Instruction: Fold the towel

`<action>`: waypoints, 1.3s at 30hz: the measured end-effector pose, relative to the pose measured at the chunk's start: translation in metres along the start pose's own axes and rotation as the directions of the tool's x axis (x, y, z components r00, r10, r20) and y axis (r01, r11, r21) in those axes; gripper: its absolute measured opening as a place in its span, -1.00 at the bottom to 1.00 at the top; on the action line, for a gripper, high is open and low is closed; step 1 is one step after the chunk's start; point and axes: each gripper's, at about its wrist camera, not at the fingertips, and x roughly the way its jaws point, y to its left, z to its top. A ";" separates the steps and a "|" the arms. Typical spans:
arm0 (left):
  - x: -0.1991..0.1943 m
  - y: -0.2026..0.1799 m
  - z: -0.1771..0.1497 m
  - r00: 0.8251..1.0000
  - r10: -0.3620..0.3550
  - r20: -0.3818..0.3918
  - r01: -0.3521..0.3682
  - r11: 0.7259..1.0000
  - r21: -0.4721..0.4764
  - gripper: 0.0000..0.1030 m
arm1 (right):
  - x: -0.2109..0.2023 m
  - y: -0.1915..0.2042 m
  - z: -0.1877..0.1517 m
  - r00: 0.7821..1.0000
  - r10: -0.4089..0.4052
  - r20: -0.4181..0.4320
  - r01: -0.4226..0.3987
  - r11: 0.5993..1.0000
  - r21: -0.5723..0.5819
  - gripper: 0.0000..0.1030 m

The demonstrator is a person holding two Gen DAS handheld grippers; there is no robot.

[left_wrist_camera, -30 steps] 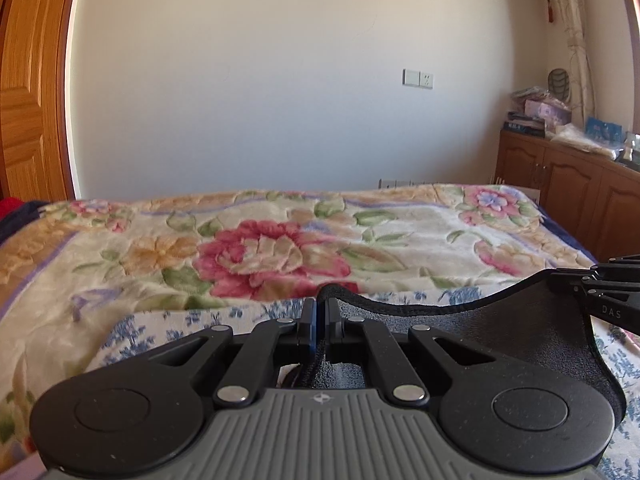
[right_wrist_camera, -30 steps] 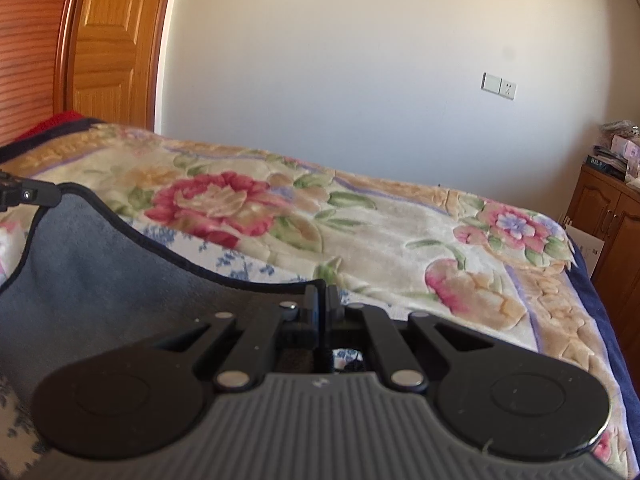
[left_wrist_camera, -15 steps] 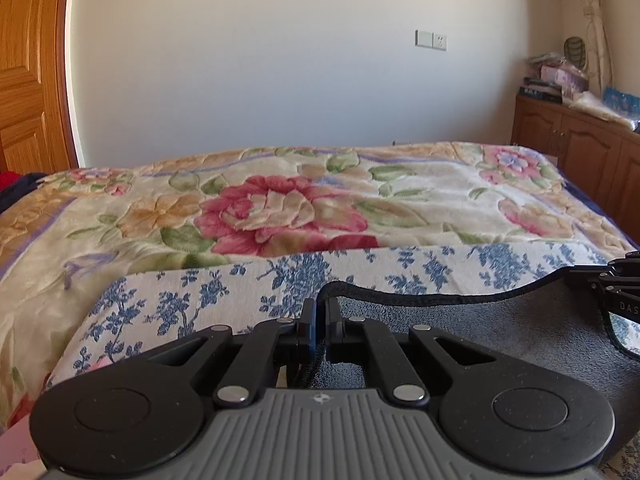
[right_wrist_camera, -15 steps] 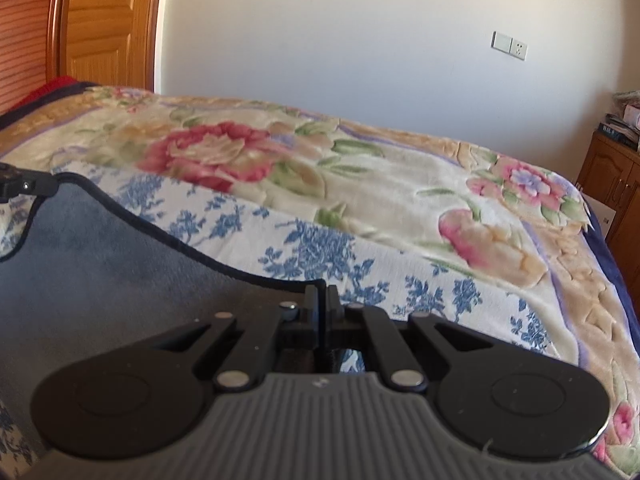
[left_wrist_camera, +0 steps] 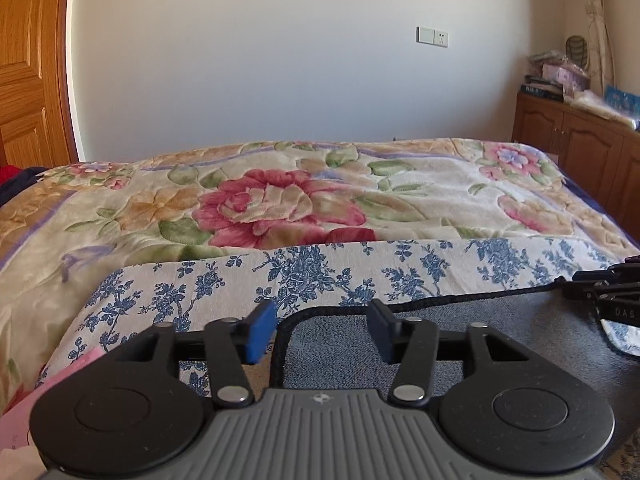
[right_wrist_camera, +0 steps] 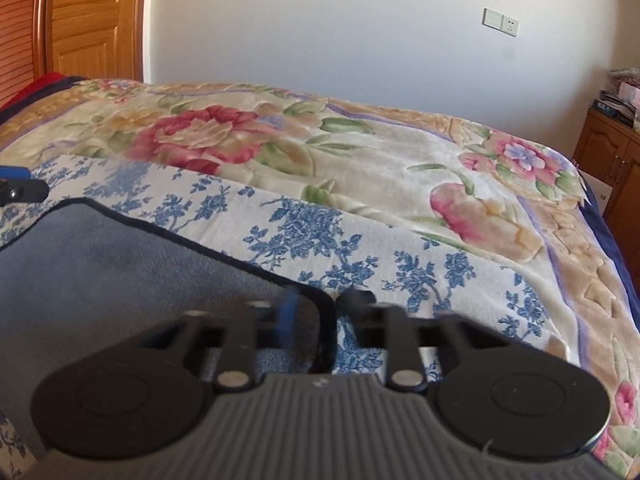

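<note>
Left gripper (left_wrist_camera: 322, 328) and right gripper (right_wrist_camera: 320, 312) over a grey towel (left_wrist_camera: 460, 344) laid on a blue-flowered white cloth (left_wrist_camera: 320, 272), itself spread on a floral blanket (left_wrist_camera: 280, 200) covering the bed. Both claws stand spread, fingers apart, each straddling one far corner of the towel without pinching it. The dark piped hem runs between the two corners and lies flat on the cloth. In the left wrist view the other gripper shows at the right margin; in the right wrist view the picture is blurred near the fingers, so contact with the fabric cannot be judged there.

Handling, as a judgement: the towel looks light, soft and limp — it should drape and sag between two holds, and its nap should resist slipping. The piped corners offer the firmest purchase; for a further fold, take the hem near a corner, both layers together if doubled.
</note>
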 end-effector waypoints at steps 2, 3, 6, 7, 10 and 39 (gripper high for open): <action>-0.004 -0.001 0.001 1.000 0.004 0.006 -0.004 1.000 0.005 0.16 | -0.005 -0.002 0.000 1.000 0.003 0.010 -0.003 1.000 0.014 -0.02; -0.006 -0.002 0.001 1.000 0.003 0.007 -0.003 1.000 0.010 0.17 | -0.008 -0.003 0.000 1.000 0.002 0.010 -0.002 1.000 0.016 -0.02; -0.015 -0.004 0.003 1.000 0.007 0.014 -0.008 1.000 0.023 0.30 | -0.017 -0.003 0.001 1.000 0.013 0.016 -0.014 1.000 0.027 0.01; -0.018 -0.004 0.004 1.000 0.011 0.018 -0.011 1.000 0.026 0.36 | -0.022 -0.003 0.001 1.000 0.015 0.019 -0.015 0.999 0.029 0.01; -0.030 -0.007 0.008 0.999 0.005 0.041 -0.007 0.999 0.033 0.48 | -0.035 -0.002 0.003 0.999 0.024 0.028 -0.025 0.999 0.035 0.01; -0.150 -0.038 0.039 0.992 -0.004 0.123 -0.005 0.997 0.074 1.00 | -0.158 0.025 0.014 0.989 0.046 0.137 -0.063 0.991 0.115 0.77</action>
